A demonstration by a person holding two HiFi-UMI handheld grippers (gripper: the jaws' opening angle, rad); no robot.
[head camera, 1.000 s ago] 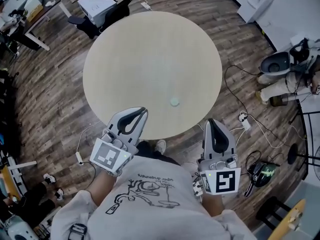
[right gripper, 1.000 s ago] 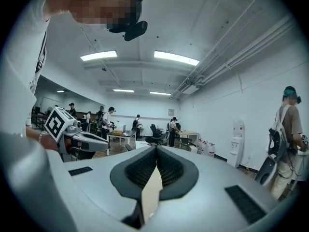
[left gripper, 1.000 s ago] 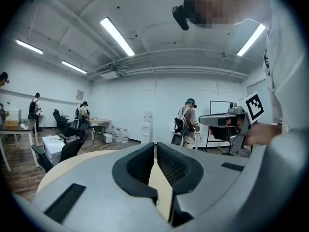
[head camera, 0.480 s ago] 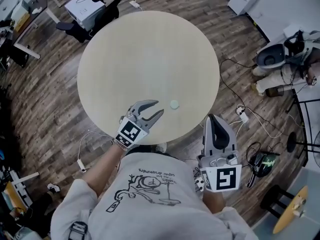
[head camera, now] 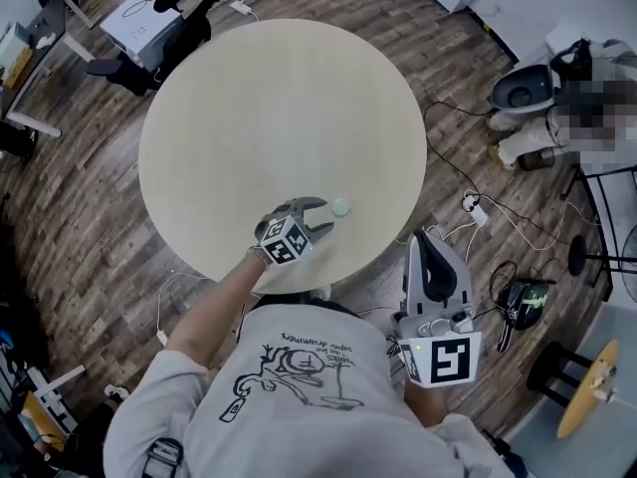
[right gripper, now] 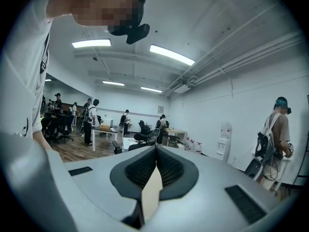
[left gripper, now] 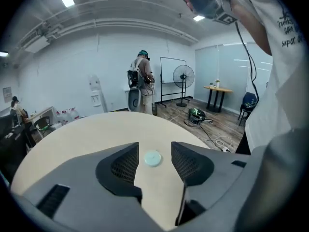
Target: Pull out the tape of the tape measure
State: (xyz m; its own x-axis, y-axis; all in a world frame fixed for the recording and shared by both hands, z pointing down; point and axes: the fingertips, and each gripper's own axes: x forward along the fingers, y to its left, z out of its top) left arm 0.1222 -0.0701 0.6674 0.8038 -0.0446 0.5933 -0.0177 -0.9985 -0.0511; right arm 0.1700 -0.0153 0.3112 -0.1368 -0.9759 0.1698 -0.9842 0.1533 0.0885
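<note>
The tape measure (head camera: 341, 207) is a small, round, pale green disc lying flat on the round beige table (head camera: 259, 98), near its front edge. My left gripper (head camera: 320, 217) reaches over the table just left of the disc. Its jaws are opening, and nothing is pressed between them. In the left gripper view the tape measure (left gripper: 153, 158) lies on the tabletop just ahead of the left gripper (left gripper: 155, 149), in line with the gap and untouched. My right gripper (head camera: 423, 241) hangs off the table's front right edge, shut and empty. The right gripper (right gripper: 156, 150) shows its pads closed together.
Wood floor surrounds the table. Office chairs and a box (head camera: 139, 23) stand at the back left. Cables and a power strip (head camera: 471, 207) lie on the floor to the right. A person (left gripper: 141, 81) and a fan (left gripper: 183, 76) stand beyond the table's far side.
My left gripper has moved forward from the table's front edge to beside the tape measure, and its jaws have gone from shut to open. The right gripper has stayed put.
</note>
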